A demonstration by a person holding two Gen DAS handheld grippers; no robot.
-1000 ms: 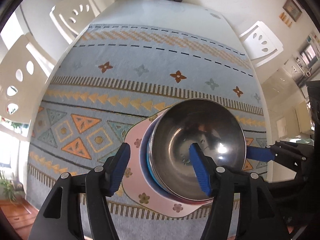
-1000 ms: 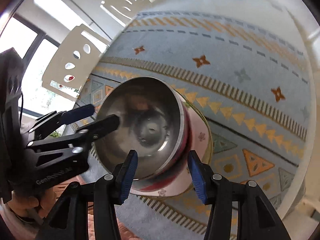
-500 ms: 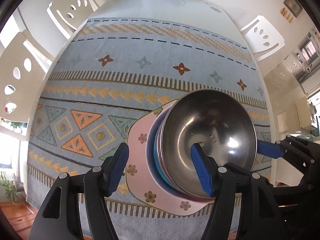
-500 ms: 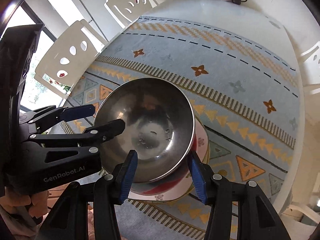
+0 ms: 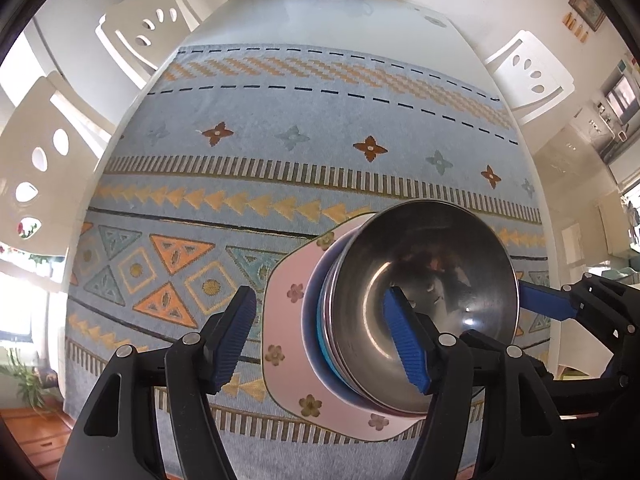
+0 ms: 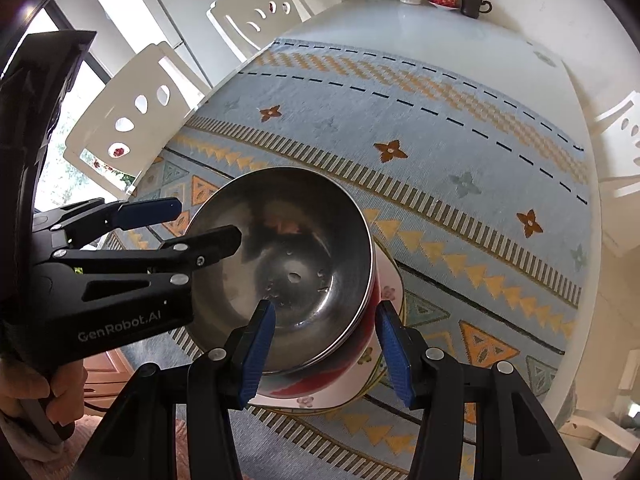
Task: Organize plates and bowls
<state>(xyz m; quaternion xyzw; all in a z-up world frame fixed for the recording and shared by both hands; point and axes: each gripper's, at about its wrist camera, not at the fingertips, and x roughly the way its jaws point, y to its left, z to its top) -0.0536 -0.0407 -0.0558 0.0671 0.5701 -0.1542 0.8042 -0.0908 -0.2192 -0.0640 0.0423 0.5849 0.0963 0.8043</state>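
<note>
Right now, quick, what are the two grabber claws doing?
Left gripper: open, jaws just been opening, astride the steel bowl wall, pads not pressing.
Right gripper: astride the steel bowl's rim; cannot tell whether it grips.

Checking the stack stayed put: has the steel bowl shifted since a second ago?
No. The steel bowl sits in the same spot on the pink plate, whose top corner still meets the yellow triangle row on the tablecloth.
</note>
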